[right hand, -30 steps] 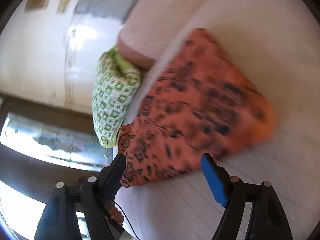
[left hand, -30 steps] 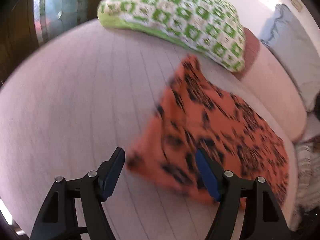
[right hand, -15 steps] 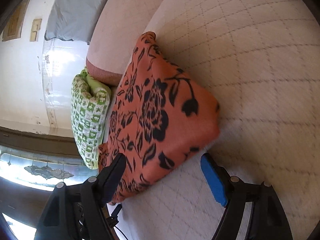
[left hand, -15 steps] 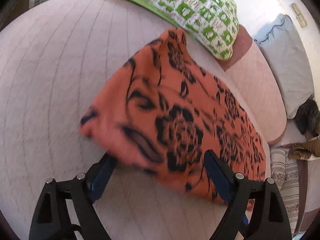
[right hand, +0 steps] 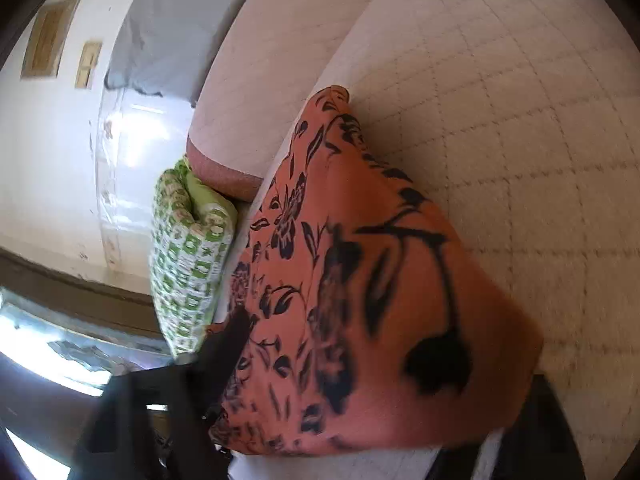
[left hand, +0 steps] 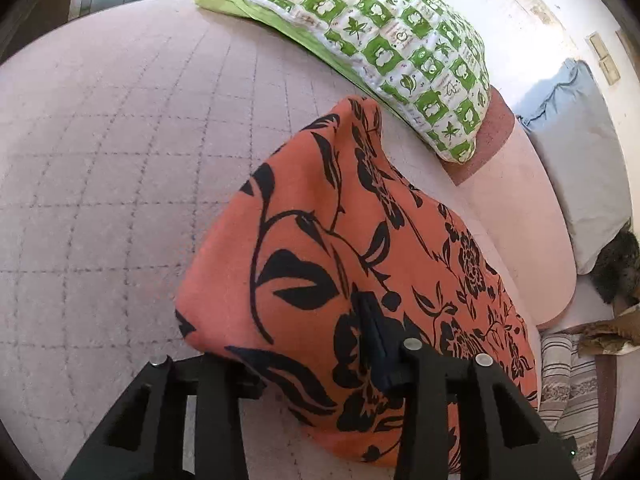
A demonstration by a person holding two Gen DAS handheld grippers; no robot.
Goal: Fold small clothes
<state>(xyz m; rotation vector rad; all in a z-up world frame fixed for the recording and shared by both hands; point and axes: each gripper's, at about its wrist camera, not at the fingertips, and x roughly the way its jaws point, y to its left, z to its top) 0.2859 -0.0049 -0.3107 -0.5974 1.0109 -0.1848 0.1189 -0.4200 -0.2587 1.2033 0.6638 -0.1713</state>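
An orange cloth with black flower print (left hand: pixel 344 248) lies folded on the pale quilted bed (left hand: pixel 120 160). My left gripper (left hand: pixel 296 344) is open around the cloth's near corner; the right finger (left hand: pixel 376 340) rests on top of the cloth and the left finger is hidden under its edge. In the right wrist view the same cloth (right hand: pixel 360 280) fills the space between the fingers of my open right gripper (right hand: pixel 372 380); both fingertips are mostly covered by the cloth.
A green and white patterned pillow (left hand: pixel 384 40) lies beyond the cloth, also seen in the right wrist view (right hand: pixel 188 256). A pink bolster (left hand: pixel 520 208) and a grey-blue pillow (left hand: pixel 580 152) lie at the right. Striped fabric (left hand: pixel 568 380) lies at the bed's right edge.
Both grippers have moved forward onto the orange cloth, which now sits between their fingers and covers the fingertips. The left gripper's jaws have narrowed.
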